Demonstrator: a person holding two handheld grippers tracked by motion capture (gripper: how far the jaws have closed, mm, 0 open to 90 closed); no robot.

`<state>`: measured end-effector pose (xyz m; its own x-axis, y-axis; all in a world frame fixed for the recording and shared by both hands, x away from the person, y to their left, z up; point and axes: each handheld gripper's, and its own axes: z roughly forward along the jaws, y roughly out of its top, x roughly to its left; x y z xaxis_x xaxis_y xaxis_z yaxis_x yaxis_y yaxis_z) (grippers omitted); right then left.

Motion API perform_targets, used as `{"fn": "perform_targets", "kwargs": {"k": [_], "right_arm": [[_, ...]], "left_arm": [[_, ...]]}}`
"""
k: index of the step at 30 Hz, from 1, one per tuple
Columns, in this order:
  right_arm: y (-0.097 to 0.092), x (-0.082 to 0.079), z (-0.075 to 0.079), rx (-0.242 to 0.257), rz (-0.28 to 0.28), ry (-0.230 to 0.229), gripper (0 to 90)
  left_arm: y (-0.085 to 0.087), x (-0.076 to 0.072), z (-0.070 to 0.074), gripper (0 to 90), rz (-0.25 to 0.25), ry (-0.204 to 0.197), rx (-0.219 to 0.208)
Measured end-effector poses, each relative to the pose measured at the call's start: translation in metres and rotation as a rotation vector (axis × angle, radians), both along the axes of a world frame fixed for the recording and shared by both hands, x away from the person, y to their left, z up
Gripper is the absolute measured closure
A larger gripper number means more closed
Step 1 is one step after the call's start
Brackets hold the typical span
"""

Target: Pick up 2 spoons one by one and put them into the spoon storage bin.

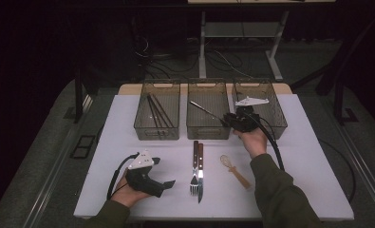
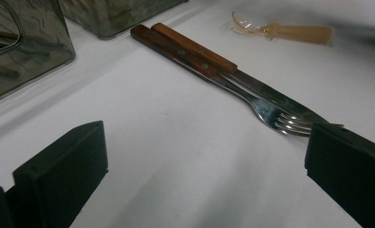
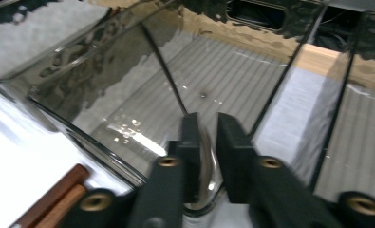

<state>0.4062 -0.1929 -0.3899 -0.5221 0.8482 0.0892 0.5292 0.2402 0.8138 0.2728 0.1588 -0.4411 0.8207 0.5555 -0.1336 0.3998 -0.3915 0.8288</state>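
Because the spoon (image 3: 208,161) is light, stiff, slick steel, a pinch at the bowl's neck suits it as it hangs into the middle bin (image 1: 207,131) at 12 o'clock between the right gripper's (image 3: 207,121) slightly parted fingers (image 3: 232,142), while the left gripper (image 1: 162,172) gapes wide at 7 o'clock.

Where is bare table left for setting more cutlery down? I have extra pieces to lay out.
Bare: the left part of the white table beyond the fork, and the right edge past the whisk. Crowded: the three bins along the back.
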Motion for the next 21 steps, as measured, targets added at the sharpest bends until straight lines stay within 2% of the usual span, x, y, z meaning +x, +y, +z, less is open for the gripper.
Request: {"fn": "perform_targets", "kwargs": {"k": [2,9,12,16,21], "right_arm": [[0.000,-0.001,0.001,0.003,-0.002,-0.005,67.4],[-0.008,-0.007,0.006,0.059,0.008,0.007,53.0],[-0.014,-0.012,0.007,0.074,0.032,0.018,48.7],[-0.021,-0.021,0.005,0.064,0.064,0.042,41.5],[-0.033,-0.030,0.000,0.079,0.106,0.060,38.6]], "left_arm": [[0.000,0.000,0.000,0.0,0.000,0.000,0.000],[0.000,0.000,0.000,0.0,-0.001,0.001,0.001],[0.000,0.000,0.000,0.0,-0.002,0.002,0.005],[0.000,0.000,0.000,0.0,0.000,0.002,0.000],[-0.001,0.000,0.000,0.0,-0.003,0.003,-0.008]]}}
